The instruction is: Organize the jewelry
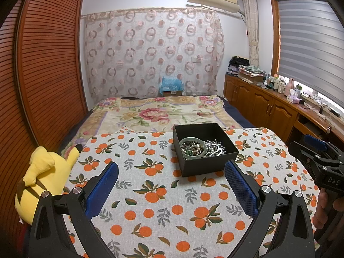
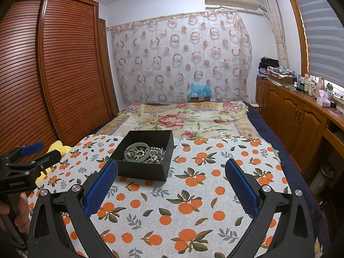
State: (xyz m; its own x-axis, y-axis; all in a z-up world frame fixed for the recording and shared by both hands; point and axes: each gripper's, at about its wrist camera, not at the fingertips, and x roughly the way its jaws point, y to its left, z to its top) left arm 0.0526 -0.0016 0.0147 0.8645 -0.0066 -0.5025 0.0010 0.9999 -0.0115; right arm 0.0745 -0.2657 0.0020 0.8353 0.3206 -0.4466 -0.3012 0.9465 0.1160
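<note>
Low in the frame I held my left gripper (image 1: 171,185) and right gripper (image 2: 171,185) spread wide and empty, and beyond them, mid-frame on the orange-print cloth (image 1: 150,215), the black box (image 1: 205,148) held a jade bangle (image 1: 193,148) tangled with bead strands (image 1: 215,148), so one pinch risked dragging everything out.

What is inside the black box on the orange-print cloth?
Inside the black box lies a pale green bangle, with beaded strands heaped within it and silvery chains beside it. Whatever lies under this heap is covered.
</note>
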